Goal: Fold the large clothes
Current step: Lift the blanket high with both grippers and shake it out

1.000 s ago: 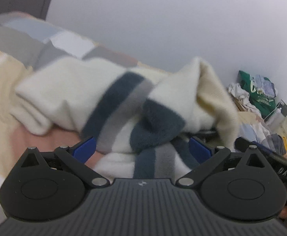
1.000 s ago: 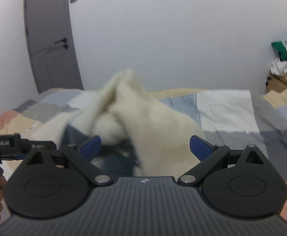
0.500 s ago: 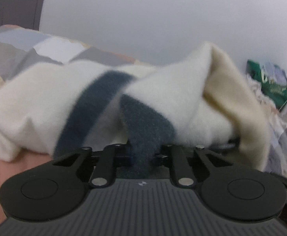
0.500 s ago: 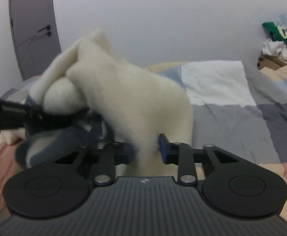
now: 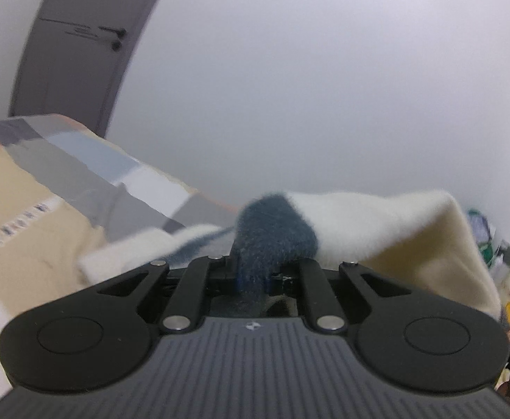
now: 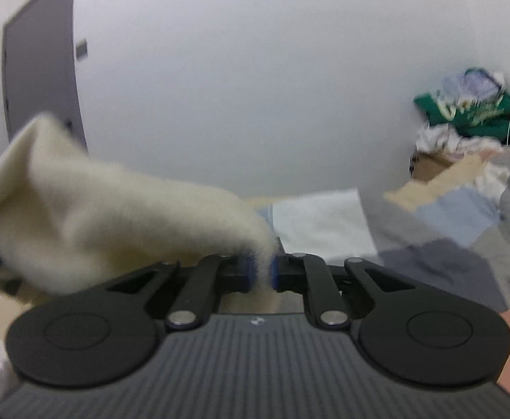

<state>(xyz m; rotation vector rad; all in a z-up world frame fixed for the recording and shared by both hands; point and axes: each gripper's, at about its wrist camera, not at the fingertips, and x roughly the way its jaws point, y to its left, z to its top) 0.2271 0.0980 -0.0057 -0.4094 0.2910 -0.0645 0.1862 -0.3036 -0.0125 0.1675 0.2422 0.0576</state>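
Left wrist: left gripper (image 5: 253,279) pinches sweater (image 5: 377,223), stretched rightward.

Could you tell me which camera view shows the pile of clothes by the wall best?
The right wrist view: the pile of clothes, topped by a green garment, sits unobstructed against the wall. In the left wrist view the lifted sweater hides nearly all of it, leaving a blurred sliver at the right edge.

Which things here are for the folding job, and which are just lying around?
For the job:
fleece sweater
left gripper, clamped on it
right gripper, clamped on it
patchwork bedspread below

Just lying about:
clothes pile
cardboard box
grey door
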